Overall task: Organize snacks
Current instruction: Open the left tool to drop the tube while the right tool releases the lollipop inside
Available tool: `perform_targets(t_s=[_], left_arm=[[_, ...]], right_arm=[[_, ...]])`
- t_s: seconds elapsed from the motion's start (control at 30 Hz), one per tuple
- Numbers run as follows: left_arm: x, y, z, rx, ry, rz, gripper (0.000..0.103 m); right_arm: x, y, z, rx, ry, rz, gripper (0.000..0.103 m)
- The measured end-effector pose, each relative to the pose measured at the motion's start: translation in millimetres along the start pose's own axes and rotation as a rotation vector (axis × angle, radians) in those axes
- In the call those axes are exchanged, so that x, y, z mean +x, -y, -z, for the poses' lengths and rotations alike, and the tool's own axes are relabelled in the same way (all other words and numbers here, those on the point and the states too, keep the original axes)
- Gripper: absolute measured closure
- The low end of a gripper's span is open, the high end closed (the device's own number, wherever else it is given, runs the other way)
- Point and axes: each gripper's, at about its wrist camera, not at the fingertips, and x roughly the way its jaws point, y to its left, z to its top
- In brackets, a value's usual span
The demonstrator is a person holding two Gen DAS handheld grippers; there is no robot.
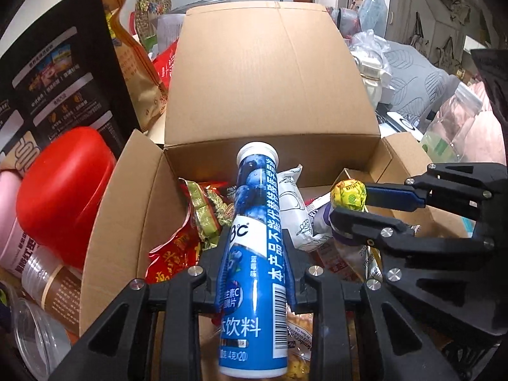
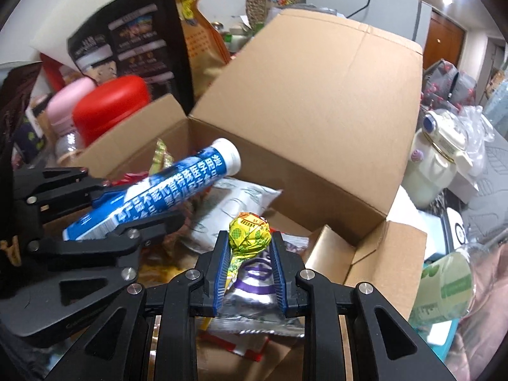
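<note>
My left gripper [image 1: 256, 238] is shut on a blue tube of fizzy drink tablets [image 1: 254, 254] with a white cap. The tube points forward and down over the open cardboard box [image 1: 270, 95]. The right wrist view shows the same tube [image 2: 165, 187] slanting in the left gripper [image 2: 143, 204] above the box [image 2: 317, 111]. My right gripper [image 2: 250, 238] is shut on a lollipop in a yellow-green wrapper [image 2: 249, 230], held over the box's right half. In the left wrist view the lollipop [image 1: 347, 194] sits between the right gripper's [image 1: 350, 201] jaws, to the right of the tube.
Inside the box lie several snack packets, among them a red one [image 1: 171, 254] and a white one [image 1: 295, 219]. A red-lidded jar [image 1: 63, 197] and a tall black bag [image 1: 63, 79] stand left of the box. A white container [image 2: 441, 158] and a green-labelled bottle [image 2: 444, 289] are on the right.
</note>
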Motion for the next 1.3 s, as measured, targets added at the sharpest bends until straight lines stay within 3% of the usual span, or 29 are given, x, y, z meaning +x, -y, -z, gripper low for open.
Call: perform_targets(t_s=[0.37, 0.73, 0.97, 1.07, 1.23, 1.3], left_arm=[[3.1, 1.4, -1.6, 0.006, -0.023, 0.008, 0.075], [2.1, 5.1, -1.9, -0.009, -0.042, -0.020, 0.075], [-2.4, -3.1, -2.6, -0.076, -0.057, -0.034, 0.073], [-6.7, -2.9, -2.0, -0.079, -0.062, -0.054, 0.072], [-21.6, -1.4, -1.8, -0.089, -0.042, -0.084, 0.064], [-30.2, -1.3, -1.5, -0.092, -0.021, -0.098, 0.054]], right_arm=[[8.4, 3.9, -1.5, 0.008, -0.020, 0.004, 0.077], [7.0, 5.2, 1.3, -0.005, -0.030, 0.062, 0.066], [-3.6, 6.5, 5.7, 0.001, -0.019, 0.040, 0.056], [-11.1, 4.8, 8.0, -0.012, -0.010, 0.058, 0.055], [-24.3, 3.7, 8.3, -0.013, 0.004, 0.067, 0.055], [-28.7, 3.1, 8.3, -0.010, 0.011, 0.068, 0.052]])
